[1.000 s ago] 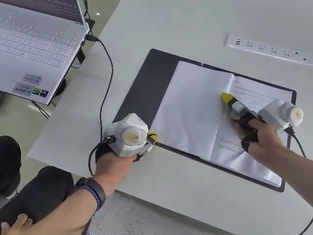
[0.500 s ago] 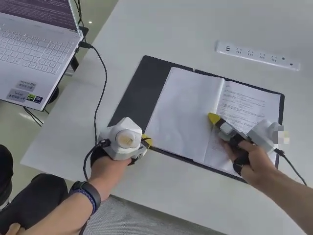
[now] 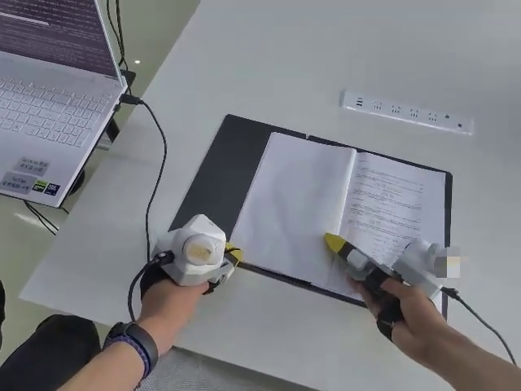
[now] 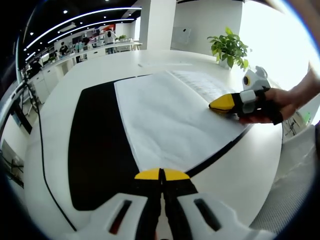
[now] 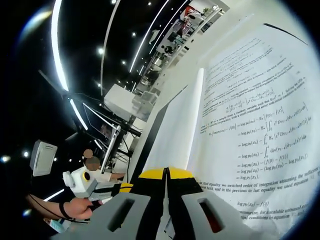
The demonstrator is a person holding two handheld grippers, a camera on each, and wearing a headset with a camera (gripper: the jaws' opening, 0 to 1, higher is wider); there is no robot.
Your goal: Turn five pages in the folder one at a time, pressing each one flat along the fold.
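White desk (image 3: 285, 65), folder (image 3: 216, 175) open btwn your hands: R gripper (image 3: 334, 242), jaws shut on nothing, sits at the near end of the fold (image 3: 348, 191), prob. to crease the left page (image 3: 293, 204) flat, while L gripper (image 3: 232, 256), also shut empty, seems to steady the folder's near edge.

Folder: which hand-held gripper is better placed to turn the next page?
Likely right. The right hand-held gripper sits low on the fold, beside the printed page; the left hand-held gripper rests at the black cover, beyond the blank page.
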